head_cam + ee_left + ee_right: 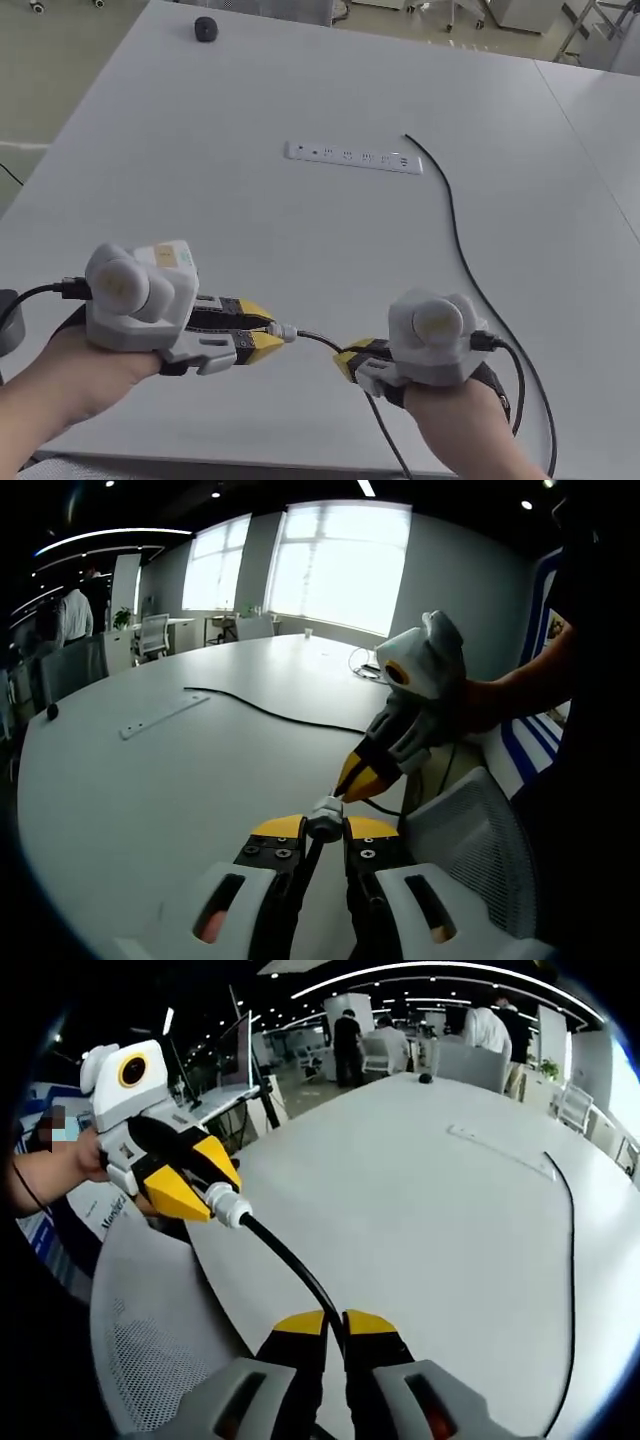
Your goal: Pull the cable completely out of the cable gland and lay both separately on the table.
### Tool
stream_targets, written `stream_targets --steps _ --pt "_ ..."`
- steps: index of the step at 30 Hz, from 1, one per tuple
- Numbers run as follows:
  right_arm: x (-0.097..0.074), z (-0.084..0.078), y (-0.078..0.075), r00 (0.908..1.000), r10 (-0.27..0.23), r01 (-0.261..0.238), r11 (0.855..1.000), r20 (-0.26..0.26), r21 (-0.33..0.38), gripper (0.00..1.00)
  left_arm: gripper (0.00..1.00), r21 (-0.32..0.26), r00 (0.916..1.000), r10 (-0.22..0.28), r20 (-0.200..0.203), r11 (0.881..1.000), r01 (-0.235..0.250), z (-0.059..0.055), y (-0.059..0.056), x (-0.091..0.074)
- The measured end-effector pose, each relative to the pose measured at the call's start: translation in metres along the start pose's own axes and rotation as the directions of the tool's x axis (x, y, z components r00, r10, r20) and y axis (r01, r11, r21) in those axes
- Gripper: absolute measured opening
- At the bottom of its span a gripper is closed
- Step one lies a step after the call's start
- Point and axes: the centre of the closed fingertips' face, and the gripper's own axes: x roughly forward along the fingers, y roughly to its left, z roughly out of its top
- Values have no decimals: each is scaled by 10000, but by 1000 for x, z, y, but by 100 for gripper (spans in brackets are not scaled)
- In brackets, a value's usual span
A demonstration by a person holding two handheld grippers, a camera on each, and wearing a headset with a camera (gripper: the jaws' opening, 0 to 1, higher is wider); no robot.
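A small white cable gland (281, 333) sits between the yellow tips of my left gripper (268, 335), which is shut on it just above the table's near edge. A thin black cable (318, 341) runs out of the gland to the right into my right gripper (347, 361), shut on the cable a short way along. In the left gripper view the gland (325, 817) sticks up between the jaws, with the right gripper (360, 776) close ahead. The right gripper view has the cable (290, 1259) arching from its jaws up to the gland (229, 1206).
A white power strip (353, 157) lies mid-table with a long black cord (459, 240) trailing toward the near right edge. A small dark round object (205, 29) rests at the far edge. Mesh chairs (476, 836) stand beside the table; people stand farther off.
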Motion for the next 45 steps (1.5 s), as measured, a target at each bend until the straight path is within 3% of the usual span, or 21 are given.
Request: stream_targets --steps 9,13,19,25,32,37,45 --pt "-3 1 7 9995 239 -215 9950 227 -977 3 15 -62 10000 47 -26 10000 -47 -2 1 0" --pt "-4 12 16 9983 317 -231 9858 491 -1661 13 15 -60 10000 32 -40 10000 -32 -2 0 0" --pt "-3 33 36 9982 330 -117 9258 499 -3779 15 15 -80 10000 35 -75 10000 -35 -3 0 0" --pt "3 43 42 9999 -8 88 8498 153 -5271 10 15 -95 10000 30 -51 10000 -31 -2 1 1" --pt "2 47 40 9997 98 37 8470 226 -5316 4 15 -80 10000 -30 -49 10000 30 -1 1 3" --pt "1 49 39 9990 -49 289 8305 447 -5562 1 15 -118 10000 -35 49 9999 35 1 3 4" --pt "0 49 30 9983 -75 341 8807 581 -4724 0 15 -112 9999 -39 126 9999 41 4 5 6"
